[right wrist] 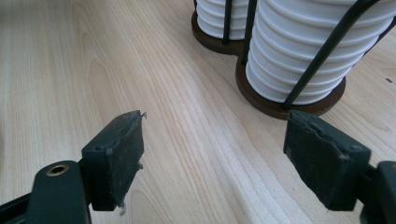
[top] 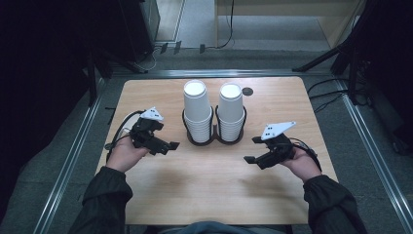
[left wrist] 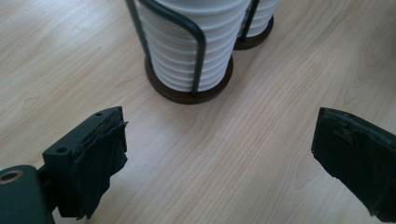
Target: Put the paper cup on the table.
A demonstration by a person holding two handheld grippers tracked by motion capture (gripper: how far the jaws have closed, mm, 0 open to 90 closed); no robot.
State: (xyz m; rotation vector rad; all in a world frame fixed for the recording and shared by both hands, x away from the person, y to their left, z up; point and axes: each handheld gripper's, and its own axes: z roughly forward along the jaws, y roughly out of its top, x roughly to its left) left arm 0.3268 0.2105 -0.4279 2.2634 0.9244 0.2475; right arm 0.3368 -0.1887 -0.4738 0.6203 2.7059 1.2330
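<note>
**Approach to the Cup Stacks, Both Tongs Released**

The wooden table (top: 214, 185) carried a dark double holder (top: 214, 139) near its far middle, its two round bases joined and each ringed by upright wire rails. Two stacks of white paper cups stood in it: the left stack (top: 197, 109) and the right stack (top: 231, 109), just beside each other.

The left tongs (top: 163, 145) hung near the left stack, jaws spread wide and empty. The right tongs (top: 257, 157) sat a little farther off from the right stack, likewise released with nothing between the pads.

For a clean pick, the approach probably needed to come in above the wire rails (left wrist: 198, 51), squarely on the top cup, with gentle closing pressure, since thin paper walls would likely buckle.
</note>
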